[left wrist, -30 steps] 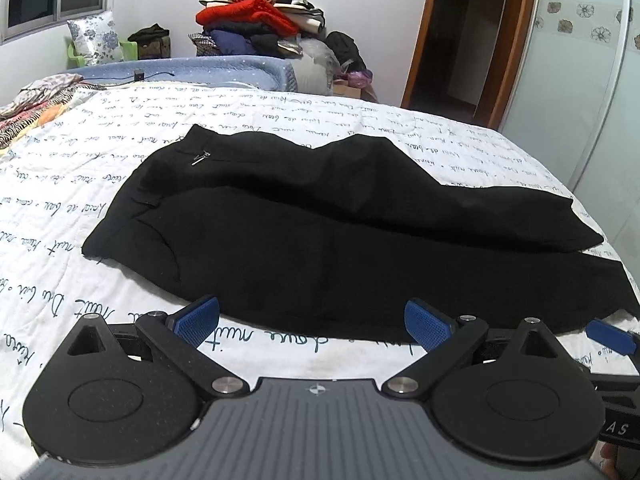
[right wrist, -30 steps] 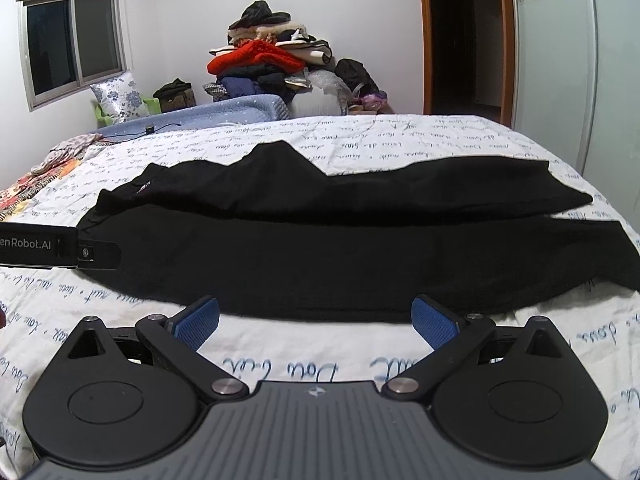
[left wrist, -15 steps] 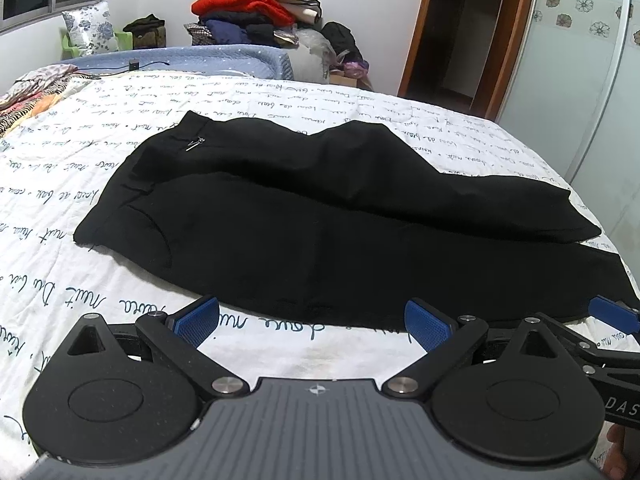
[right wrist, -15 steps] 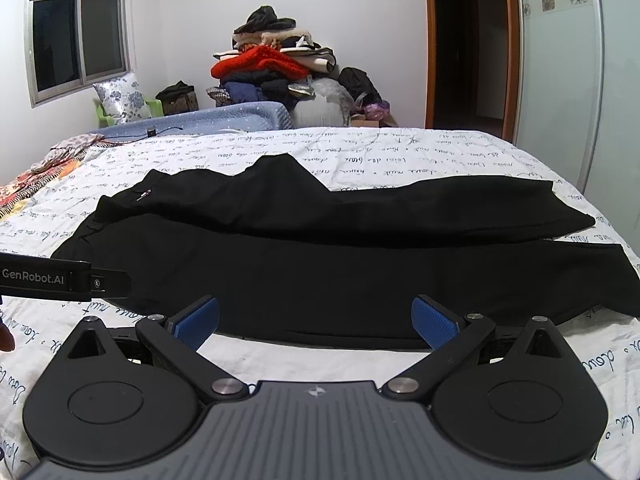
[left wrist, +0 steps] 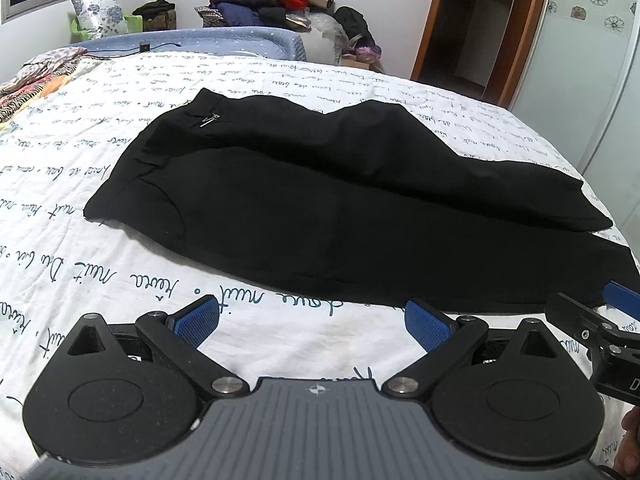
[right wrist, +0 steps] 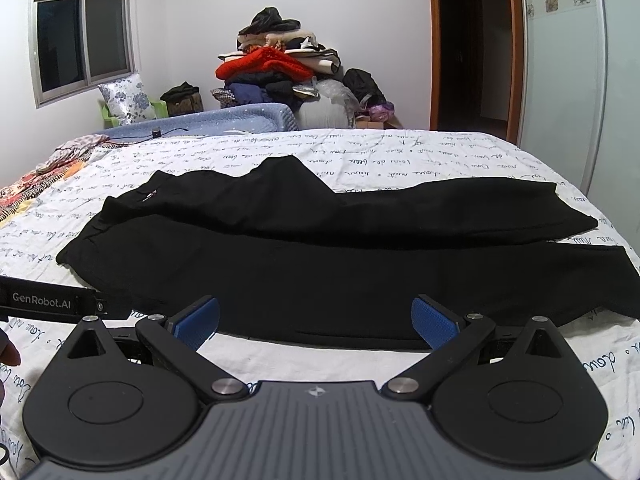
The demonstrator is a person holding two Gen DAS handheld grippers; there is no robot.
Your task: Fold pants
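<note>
Black pants [left wrist: 340, 208] lie across the script-printed bedsheet [left wrist: 60, 184] beyond the spread-jawed left gripper [left wrist: 312, 320] and right gripper [right wrist: 316, 318], beside a "GenRobot.AI" label [right wrist: 42, 301].

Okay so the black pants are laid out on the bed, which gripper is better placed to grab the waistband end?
Left, probably. The waistband lies ahead-left of the left gripper; from the right gripper it sits far left, with the cuffs nearer. Both are open and empty.
</note>
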